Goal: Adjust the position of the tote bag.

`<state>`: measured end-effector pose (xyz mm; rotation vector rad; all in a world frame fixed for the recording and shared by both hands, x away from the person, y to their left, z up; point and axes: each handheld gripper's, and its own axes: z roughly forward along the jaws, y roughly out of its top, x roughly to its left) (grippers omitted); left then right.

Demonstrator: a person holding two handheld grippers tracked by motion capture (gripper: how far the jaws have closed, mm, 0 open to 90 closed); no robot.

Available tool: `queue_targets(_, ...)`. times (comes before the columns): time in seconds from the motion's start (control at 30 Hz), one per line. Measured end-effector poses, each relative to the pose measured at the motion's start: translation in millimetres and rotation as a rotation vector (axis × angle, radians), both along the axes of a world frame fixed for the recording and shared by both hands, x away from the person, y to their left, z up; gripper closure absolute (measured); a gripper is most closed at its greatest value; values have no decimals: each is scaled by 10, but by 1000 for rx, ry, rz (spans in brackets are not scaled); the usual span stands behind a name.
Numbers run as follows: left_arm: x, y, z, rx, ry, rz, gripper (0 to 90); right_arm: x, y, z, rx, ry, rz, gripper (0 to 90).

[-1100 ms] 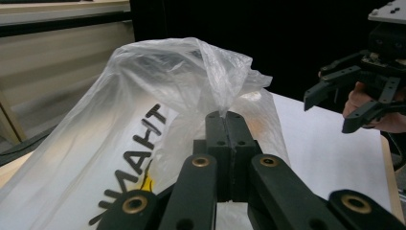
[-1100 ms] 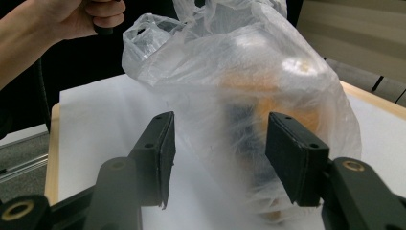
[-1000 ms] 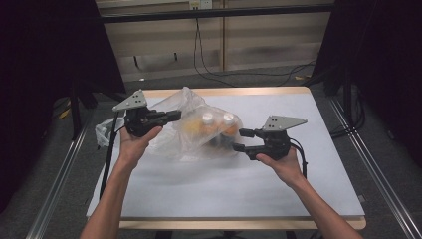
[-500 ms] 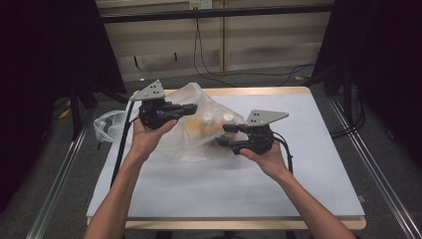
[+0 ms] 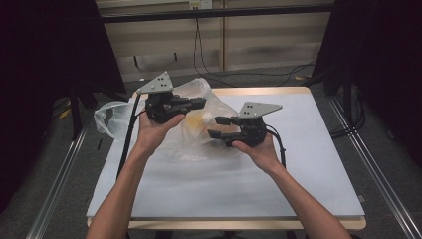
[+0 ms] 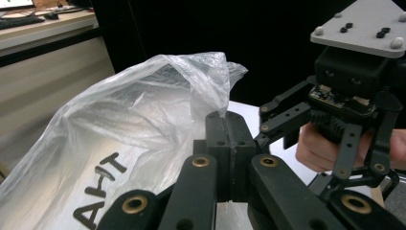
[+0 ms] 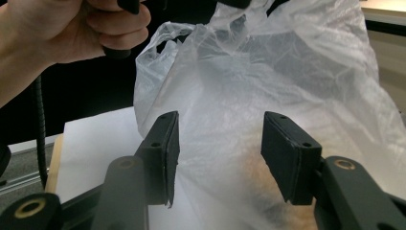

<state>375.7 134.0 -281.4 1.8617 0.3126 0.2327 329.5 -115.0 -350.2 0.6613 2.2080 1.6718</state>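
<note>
The clear plastic bag (image 5: 199,124) sits toward the back left of the desk (image 5: 308,169), with something orange and rounded showing dimly through its lower part (too blurred by the film to name). Its top edge is pinched between the jaws of the left hand-held gripper (image 5: 199,103), which are clenched tight on a fold of the film; in the left gripper view that fold (image 6: 218,103) rises in a peak straight out of the closed jaws. Compared with a second ago, the left hand (image 5: 154,124) has come up and inward over the bag, so the pinched edge now stands lifted and the film is stretched taller, while a loose handle loop (image 5: 112,119) trails off the desk's left side. The right hand-held gripper (image 5: 219,127) has slid in from the right and now sits against the bag's right flank; its jaws have just been closing a little but stand apart, with the bag's wall (image 7: 225,143) between them and no pad pressing on it, so it grasps nothing yet. Judging by this, the person is probably working the bag's mouth open, one side raised and the other about to be taken. The right hand (image 5: 256,152) would need to close on film only, not the contents.
</note>
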Motion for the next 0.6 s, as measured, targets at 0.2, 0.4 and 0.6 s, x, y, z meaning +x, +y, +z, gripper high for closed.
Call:
queue_targets(0.2,-5,-46,78,-5,-4,-11,900,49,12,78,7,-19,-20,481)
queue_targets(0.4,-24,-81,170,-1,-23,-15,900,103,10,154,21,-36,-35,478)
queue_targets(0.6,-34,-157,275,-6,-33,-28,900,151,54,290,34,-59,-35,466)
